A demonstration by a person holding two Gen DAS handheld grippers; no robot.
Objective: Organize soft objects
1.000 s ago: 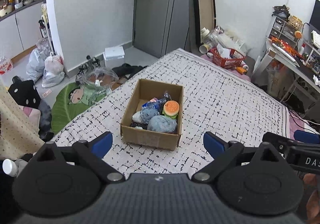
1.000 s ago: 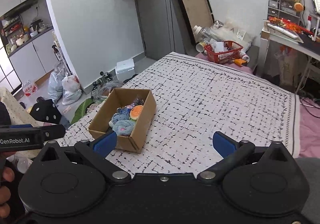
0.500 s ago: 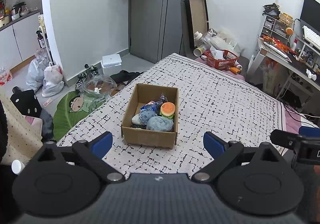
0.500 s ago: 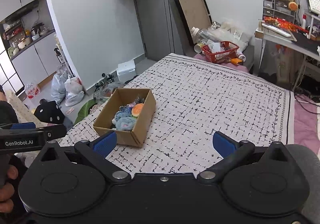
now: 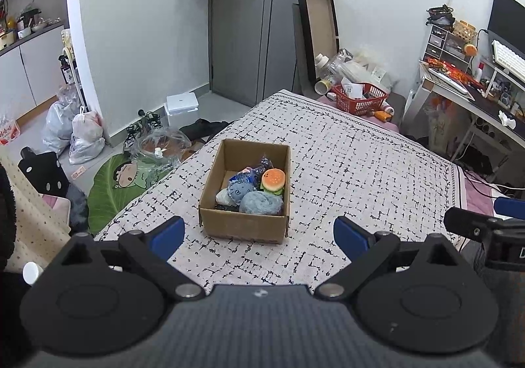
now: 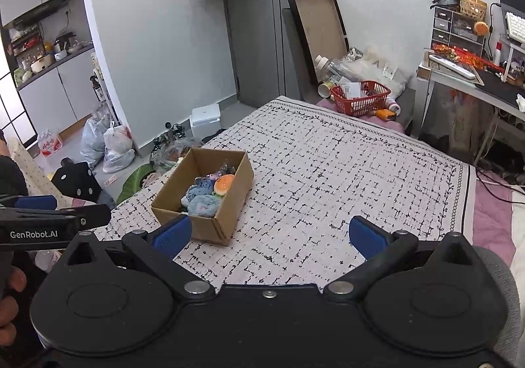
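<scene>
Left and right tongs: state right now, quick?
Left tongs: open, holding nothing, short of the brown cardboard box.
Right tongs: open, holding nothing.

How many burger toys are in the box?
1. The burger toy sits in the cardboard box, against its right wall, beside the blue plush toys. More could be hidden underneath them.
</scene>
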